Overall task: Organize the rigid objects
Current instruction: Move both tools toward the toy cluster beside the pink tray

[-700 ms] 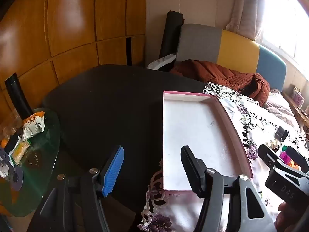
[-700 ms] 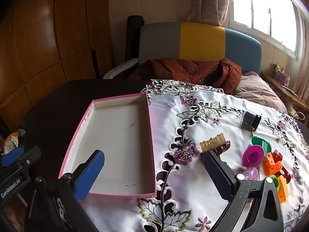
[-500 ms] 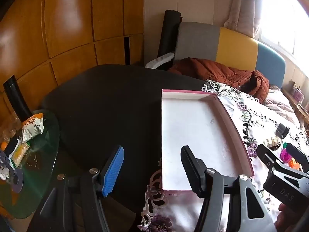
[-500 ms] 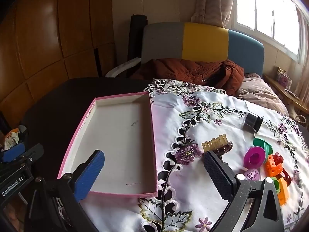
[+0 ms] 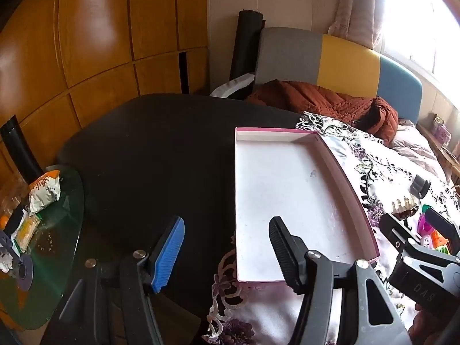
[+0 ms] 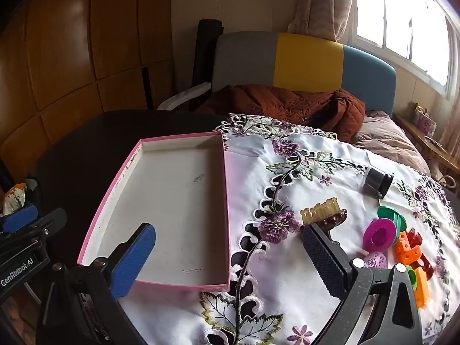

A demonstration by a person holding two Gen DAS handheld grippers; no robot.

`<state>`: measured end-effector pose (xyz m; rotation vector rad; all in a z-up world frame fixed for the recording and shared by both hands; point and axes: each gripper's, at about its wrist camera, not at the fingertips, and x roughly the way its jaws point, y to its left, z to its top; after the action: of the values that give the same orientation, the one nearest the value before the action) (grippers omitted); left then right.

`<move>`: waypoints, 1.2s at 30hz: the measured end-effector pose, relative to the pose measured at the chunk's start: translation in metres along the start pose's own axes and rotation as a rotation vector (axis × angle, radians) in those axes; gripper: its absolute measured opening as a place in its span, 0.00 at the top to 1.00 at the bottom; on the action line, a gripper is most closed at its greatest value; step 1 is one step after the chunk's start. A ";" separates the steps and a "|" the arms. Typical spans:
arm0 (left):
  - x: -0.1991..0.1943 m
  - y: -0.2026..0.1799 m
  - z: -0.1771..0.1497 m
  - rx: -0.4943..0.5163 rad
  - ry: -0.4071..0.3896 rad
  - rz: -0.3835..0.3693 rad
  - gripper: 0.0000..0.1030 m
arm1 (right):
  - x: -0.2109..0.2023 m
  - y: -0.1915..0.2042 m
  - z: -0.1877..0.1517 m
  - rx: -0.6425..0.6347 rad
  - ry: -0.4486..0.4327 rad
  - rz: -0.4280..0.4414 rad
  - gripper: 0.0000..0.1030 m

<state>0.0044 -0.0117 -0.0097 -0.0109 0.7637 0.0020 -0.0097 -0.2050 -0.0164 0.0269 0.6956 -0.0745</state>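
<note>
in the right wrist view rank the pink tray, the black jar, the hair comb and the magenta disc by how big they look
1. pink tray, by far
2. hair comb
3. black jar and magenta disc: look alike; the jar lies farther off, so unranked.

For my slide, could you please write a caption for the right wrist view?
Open right gripper above an empty pink tray, with small toys on the embroidered cloth.

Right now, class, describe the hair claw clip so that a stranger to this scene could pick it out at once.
Start at the embroidered white tablecloth, right of the pink-rimmed tray. Beside a purple embroidered flower, just left of the heap of bright plastic toys, lies the hair claw clip. Alone among its neighbours, it has a row of pale amber teeth on a dark brown body.
</note>
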 end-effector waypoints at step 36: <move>0.005 -0.034 -0.004 0.146 0.032 -0.093 0.40 | -0.003 -0.066 0.013 0.059 -0.019 -0.047 0.00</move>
<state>0.0056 -0.0454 -0.0158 0.0925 0.7933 -0.1426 -0.0089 -0.2715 -0.0042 0.0661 0.6751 -0.1406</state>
